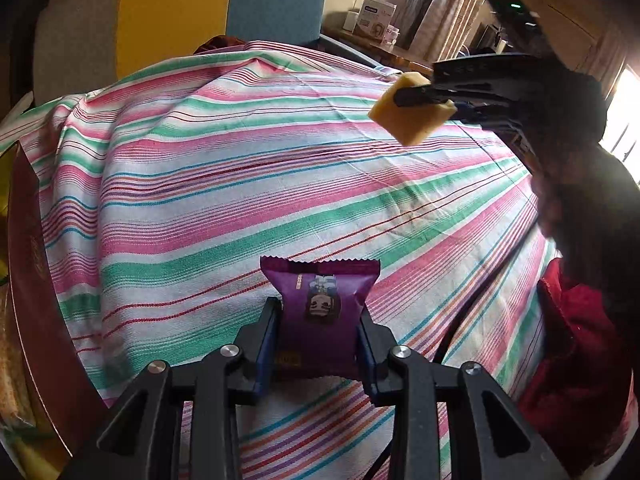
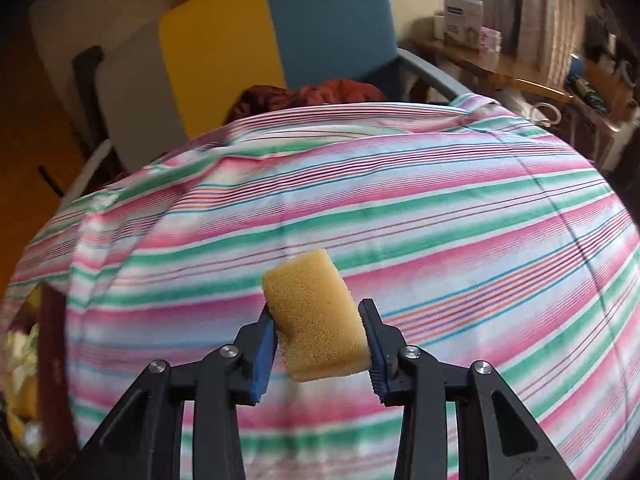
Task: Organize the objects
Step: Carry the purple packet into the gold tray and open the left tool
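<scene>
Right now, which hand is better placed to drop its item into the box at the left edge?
Probably left: the left gripper, shut on the purple snack packet, sits nearer the brown box; the right gripper with the sponge is farther.

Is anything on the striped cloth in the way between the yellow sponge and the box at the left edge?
Nothing visible does. The yellow sponge hangs in the right gripper above the striped cloth, which lies bare toward the dark red box. The purple snack packet, in the left gripper, sits nearer the camera.
</scene>
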